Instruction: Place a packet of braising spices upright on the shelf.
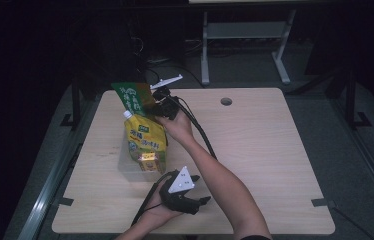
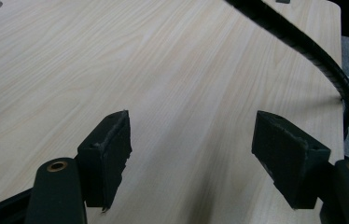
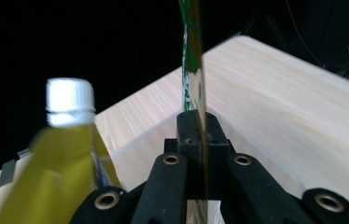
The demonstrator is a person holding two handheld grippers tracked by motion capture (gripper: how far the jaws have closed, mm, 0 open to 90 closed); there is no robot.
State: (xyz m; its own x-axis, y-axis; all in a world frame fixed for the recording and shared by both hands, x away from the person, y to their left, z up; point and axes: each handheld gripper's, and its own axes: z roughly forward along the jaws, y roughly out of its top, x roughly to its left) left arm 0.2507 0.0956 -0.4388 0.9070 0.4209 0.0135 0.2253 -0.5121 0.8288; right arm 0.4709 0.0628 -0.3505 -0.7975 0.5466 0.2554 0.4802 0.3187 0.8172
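The wooden table (image 1: 255, 145) spreads across the high view, and there alone the clear plastic bin (image 1: 137, 167) shows, at about 9 o'clock from the table's middle, with the yellow spouted pouch (image 1: 146, 142) standing in it. The green packet (image 1: 134, 97) is lifted above the bin's far end, at 12 o'clock from the pouch. The right gripper view shows what the high view cannot: the packet (image 3: 192, 70) seen edge-on, thin and upright, with the right gripper (image 3: 201, 135) jaws pressed together on its lower edge and the pouch's white cap (image 3: 69, 102) at 9 o'clock. The left gripper (image 2: 191, 149) rests near the table's near edge, jaws spread wide over bare wood, holding nothing.
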